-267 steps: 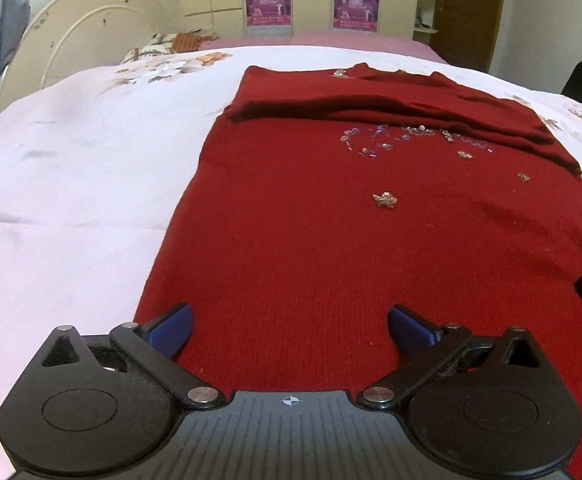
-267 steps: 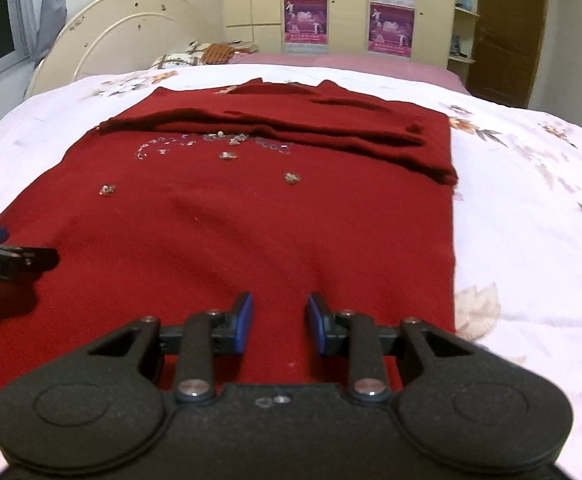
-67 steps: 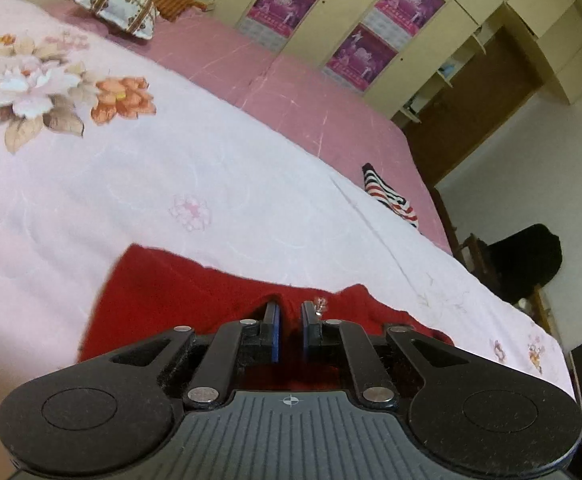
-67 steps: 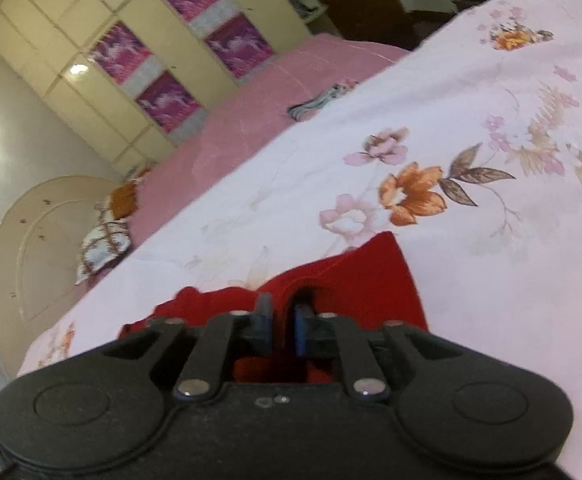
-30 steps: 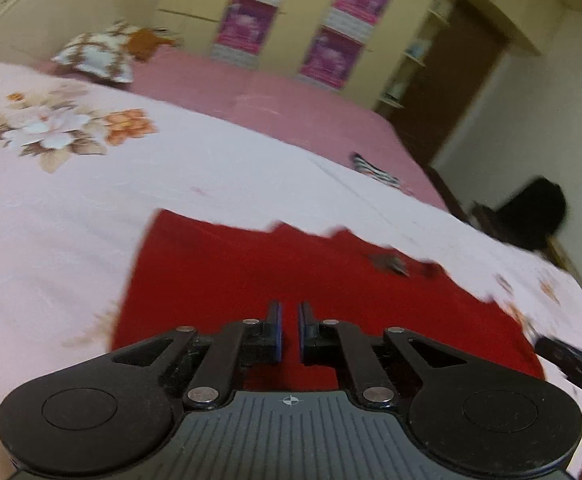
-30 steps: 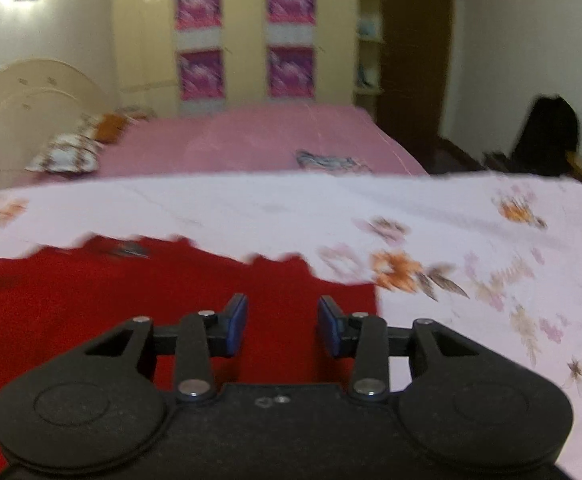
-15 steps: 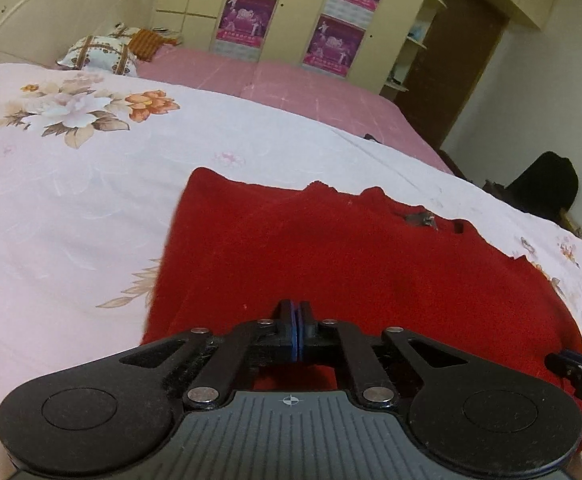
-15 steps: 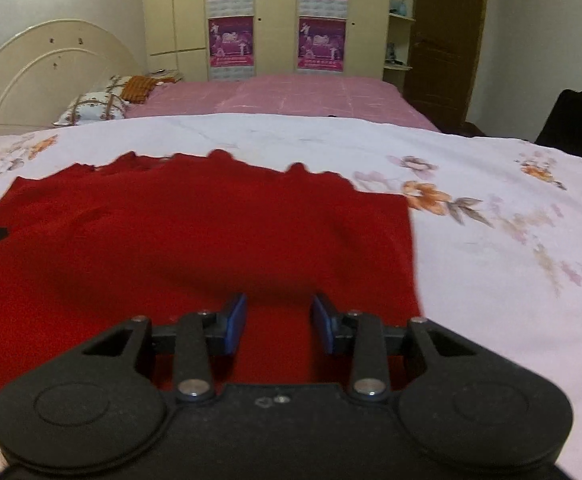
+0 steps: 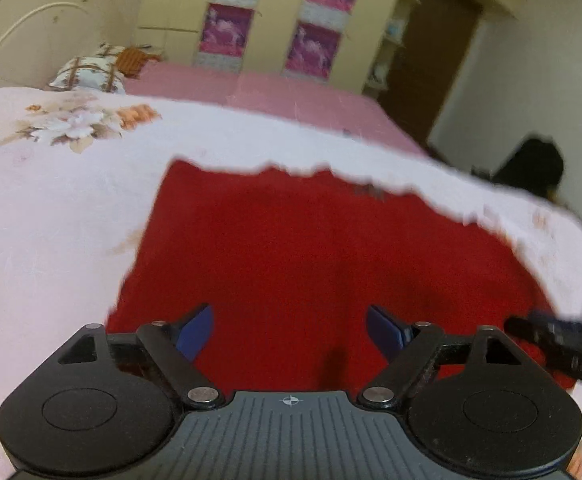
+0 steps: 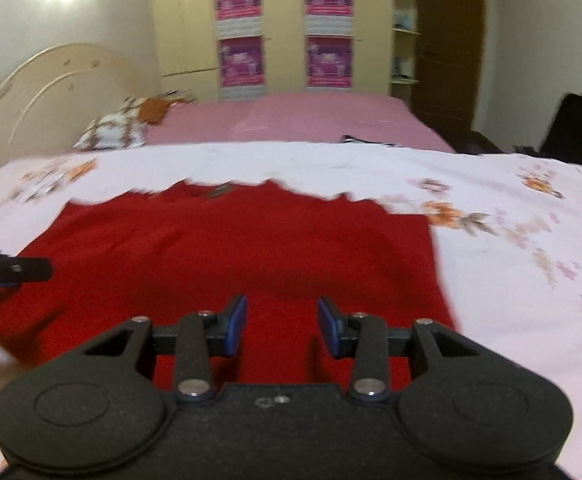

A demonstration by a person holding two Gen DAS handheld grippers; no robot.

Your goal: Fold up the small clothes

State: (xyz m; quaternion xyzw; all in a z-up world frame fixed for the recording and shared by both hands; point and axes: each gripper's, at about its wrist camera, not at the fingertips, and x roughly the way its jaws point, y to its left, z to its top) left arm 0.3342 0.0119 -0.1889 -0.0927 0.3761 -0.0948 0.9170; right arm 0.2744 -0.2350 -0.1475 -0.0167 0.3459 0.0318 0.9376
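A dark red sweater point(image 9: 331, 240) lies folded flat on the bedspread; it also fills the middle of the right wrist view point(image 10: 231, 240). My left gripper point(image 9: 289, 320) hovers over its near left part. Its jaws are opening wide and nothing is between them. My right gripper point(image 10: 282, 316) is over the near right part, its jaws partly apart and opening a little, with nothing held. Each gripper shows at the edge of the other's view: the right gripper point(image 9: 563, 340) and the left gripper point(image 10: 11, 270). Both views are blurred by motion.
The sweater rests on a pale pink floral bedspread point(image 10: 511, 260). Behind it are a pink sheet point(image 10: 311, 120), a patterned pillow point(image 10: 111, 132), a cream headboard point(image 10: 51, 88) and a wardrobe with posters point(image 10: 283, 40). A dark bag point(image 10: 575, 128) sits at the far right.
The left gripper's jaws went from shut to wide apart, letting go of the red fabric. Both grippers shifted across the sweater, and the right jaws stay partly apart.
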